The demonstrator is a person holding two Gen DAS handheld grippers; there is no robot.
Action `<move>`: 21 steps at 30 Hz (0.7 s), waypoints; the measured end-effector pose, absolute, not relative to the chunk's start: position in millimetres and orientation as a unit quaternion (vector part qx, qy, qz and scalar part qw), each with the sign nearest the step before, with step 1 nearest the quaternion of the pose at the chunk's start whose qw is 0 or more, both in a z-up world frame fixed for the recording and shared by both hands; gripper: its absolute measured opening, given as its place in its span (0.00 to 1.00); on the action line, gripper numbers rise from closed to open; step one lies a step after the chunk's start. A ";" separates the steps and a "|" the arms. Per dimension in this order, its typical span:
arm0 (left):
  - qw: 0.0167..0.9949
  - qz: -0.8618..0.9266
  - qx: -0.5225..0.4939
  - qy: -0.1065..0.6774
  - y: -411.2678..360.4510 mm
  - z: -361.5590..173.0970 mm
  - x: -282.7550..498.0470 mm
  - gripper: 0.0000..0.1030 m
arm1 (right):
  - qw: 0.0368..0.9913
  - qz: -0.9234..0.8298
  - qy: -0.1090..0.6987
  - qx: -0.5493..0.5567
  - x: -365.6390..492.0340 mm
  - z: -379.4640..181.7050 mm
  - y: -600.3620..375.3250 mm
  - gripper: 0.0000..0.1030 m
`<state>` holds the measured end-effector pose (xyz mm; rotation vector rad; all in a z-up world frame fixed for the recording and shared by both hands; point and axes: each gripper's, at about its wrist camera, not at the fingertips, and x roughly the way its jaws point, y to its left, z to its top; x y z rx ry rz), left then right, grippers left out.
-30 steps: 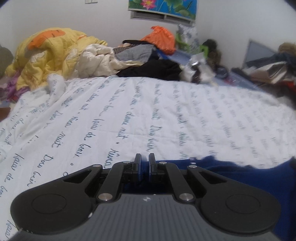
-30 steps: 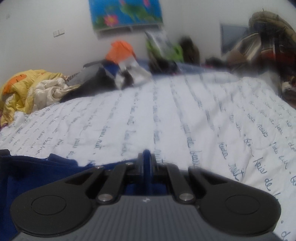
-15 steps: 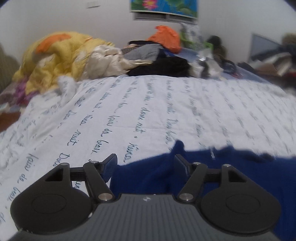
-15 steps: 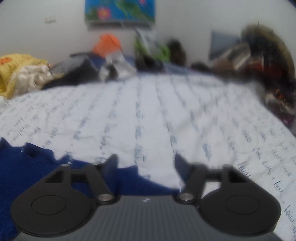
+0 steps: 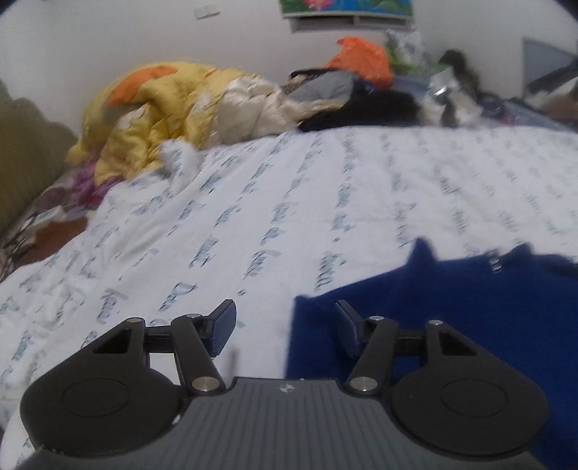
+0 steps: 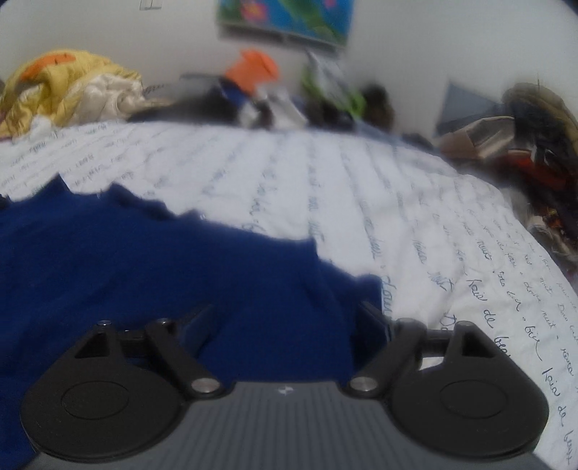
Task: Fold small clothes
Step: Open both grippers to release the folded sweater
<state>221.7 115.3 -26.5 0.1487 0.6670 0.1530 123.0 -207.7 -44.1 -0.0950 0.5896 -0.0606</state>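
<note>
while the blue garment (image 5: 451, 307) lies flat on the bed sheet (image 5: 289, 199), lower right in the left view and lower left in the right, left gripper (image 5: 285, 329) is closing empty and right gripper (image 6: 285, 325) is opening over cloth, gripping nothing.

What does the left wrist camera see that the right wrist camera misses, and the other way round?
Only the left view: an olive cushion and purple cloth at the bed's left edge. Only the right view: a dark heap past the bed's right edge. Both: the blue garment lying on the lettered sheet, yellow quilt, orange bag, wall picture.
</note>
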 end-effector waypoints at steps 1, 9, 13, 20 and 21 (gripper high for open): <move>0.943 0.055 0.073 0.320 109.1 -23.1 219.3 0.60 | 0.958 -0.024 0.283 -0.047 118.7 -41.0 -202.0 0.84; 0.929 0.043 0.079 0.360 84.2 -42.4 246.4 0.70 | 0.951 -0.007 0.303 -0.061 119.1 -60.0 -181.8 0.85; 0.941 0.062 0.075 0.325 95.7 -24.1 219.6 0.59 | 0.954 -0.023 0.295 -0.037 106.6 -50.5 -193.9 0.85; 0.953 0.021 0.055 0.297 93.9 -23.4 138.4 0.69 | 0.954 -0.015 0.297 -0.041 89.2 -58.8 -187.3 0.86; 0.951 0.024 0.050 0.303 97.7 -28.5 132.2 0.69 | 0.955 -0.020 0.293 -0.044 85.6 -59.5 -186.1 0.88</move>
